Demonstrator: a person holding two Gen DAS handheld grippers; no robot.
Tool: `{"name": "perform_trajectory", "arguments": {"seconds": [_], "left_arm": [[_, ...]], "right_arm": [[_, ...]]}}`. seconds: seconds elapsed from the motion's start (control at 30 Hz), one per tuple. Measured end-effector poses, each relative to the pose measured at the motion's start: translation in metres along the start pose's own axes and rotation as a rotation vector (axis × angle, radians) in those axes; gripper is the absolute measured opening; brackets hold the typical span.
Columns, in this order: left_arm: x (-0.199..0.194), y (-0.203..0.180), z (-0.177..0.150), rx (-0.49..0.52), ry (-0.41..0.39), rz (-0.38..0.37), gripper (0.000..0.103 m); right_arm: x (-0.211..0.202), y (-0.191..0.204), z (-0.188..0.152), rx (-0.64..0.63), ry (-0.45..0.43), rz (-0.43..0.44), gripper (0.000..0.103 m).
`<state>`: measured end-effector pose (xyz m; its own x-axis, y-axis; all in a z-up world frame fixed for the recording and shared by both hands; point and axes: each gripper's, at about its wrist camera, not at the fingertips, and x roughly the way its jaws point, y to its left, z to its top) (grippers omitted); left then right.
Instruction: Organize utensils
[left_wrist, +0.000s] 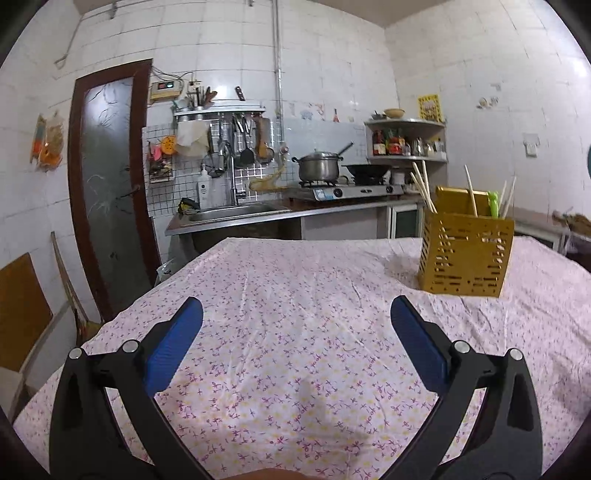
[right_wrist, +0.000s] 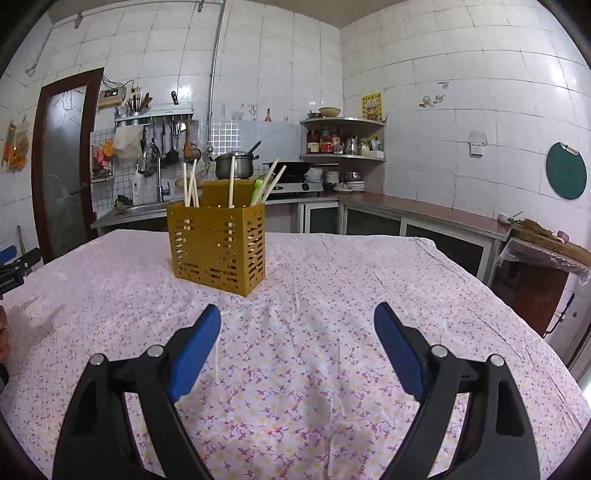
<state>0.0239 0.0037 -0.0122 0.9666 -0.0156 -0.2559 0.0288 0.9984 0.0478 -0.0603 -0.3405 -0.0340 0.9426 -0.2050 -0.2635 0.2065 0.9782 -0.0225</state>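
Observation:
A yellow perforated utensil holder (left_wrist: 465, 254) (right_wrist: 218, 247) stands upright on the table's floral cloth (left_wrist: 295, 280) (right_wrist: 332, 266). Several pale chopsticks (left_wrist: 424, 188) (right_wrist: 190, 184) and a green utensil (left_wrist: 493, 203) (right_wrist: 259, 184) stick out of its top. My left gripper (left_wrist: 295, 306) is open low over the cloth, with the holder ahead to its right and nothing between its blue pads. My right gripper (right_wrist: 297, 314) is also open and empty, with the holder ahead and slightly left. A thin pale streak (right_wrist: 218, 358) lies by its left finger; I cannot tell whether it is a chopstick or a crease.
Behind the table runs a kitchen counter with a sink (left_wrist: 236, 212), a stove with a steel pot (left_wrist: 319, 166) (right_wrist: 234, 166) and a corner shelf (right_wrist: 343, 138). A dark-framed door (left_wrist: 107, 177) is at the left. A low wooden stand (right_wrist: 546, 251) sits off the table's right edge.

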Motion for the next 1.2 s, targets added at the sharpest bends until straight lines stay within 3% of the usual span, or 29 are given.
{"name": "perform_trajectory", "arguments": {"seconds": [0.23, 1.2], "left_arm": [[-0.0027, -0.0037, -0.0023, -0.002, -0.008, 0.001, 0.098], [0.0034, 0.0001, -0.0048, -0.016, 0.003, -0.002, 0.098]], "right_arm": [[-0.0039, 0.0049, -0.0011, -0.038, -0.006, -0.016, 0.083], [0.0014, -0.0018, -0.0017, 0.018, 0.011, -0.019, 0.087]]}}
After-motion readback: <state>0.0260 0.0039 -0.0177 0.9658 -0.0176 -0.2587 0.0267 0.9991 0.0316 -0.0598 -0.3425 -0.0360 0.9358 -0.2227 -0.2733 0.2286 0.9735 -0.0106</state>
